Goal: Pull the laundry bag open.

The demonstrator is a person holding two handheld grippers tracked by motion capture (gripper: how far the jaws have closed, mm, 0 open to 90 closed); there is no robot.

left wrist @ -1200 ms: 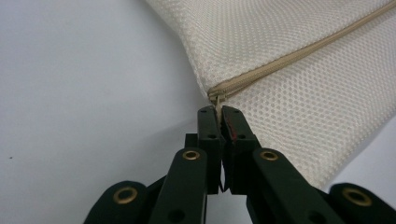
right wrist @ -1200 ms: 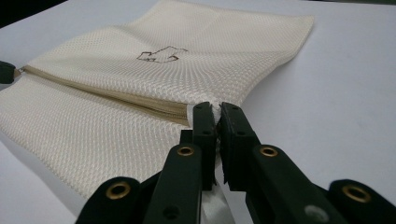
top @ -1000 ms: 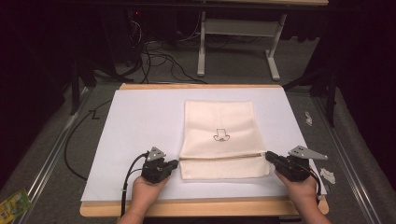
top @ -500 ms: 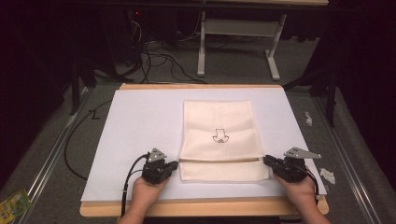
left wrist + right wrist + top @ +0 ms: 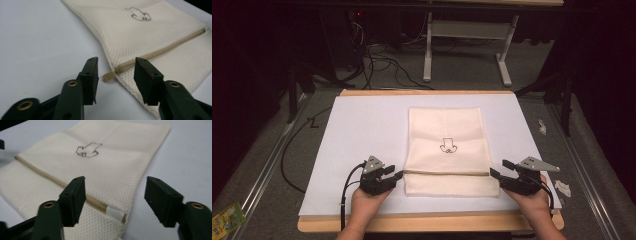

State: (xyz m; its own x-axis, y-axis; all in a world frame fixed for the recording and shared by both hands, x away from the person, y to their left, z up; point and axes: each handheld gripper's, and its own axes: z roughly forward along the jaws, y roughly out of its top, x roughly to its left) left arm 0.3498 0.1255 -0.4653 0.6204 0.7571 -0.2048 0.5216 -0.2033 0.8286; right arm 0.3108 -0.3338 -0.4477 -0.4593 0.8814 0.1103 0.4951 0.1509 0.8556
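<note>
A cream mesh bag [image 5: 447,150] with a small black drawing [image 5: 447,146] lies flat on the white sheet [image 5: 362,135]. A tan zipper [image 5: 160,51] runs across its near part. My left gripper [image 5: 396,176] stands open at the bag's left edge, its jaws on either side of the zipper pull [image 5: 108,77]. My right gripper [image 5: 498,170] is open at the bag's right edge, where the zipper ends [image 5: 115,213] between its jaws. Neither holds anything.
The sheet covers a wooden board [image 5: 427,222] on a grey floor. Small white scraps [image 5: 562,187] lie right of the board. A cable [image 5: 292,150] and a green packet [image 5: 224,220] are at the left. A desk frame [image 5: 467,45] stands behind.
Both grippers have drawn slightly away from the bag's side edges and now stand open beside it. The bag lies as before.
</note>
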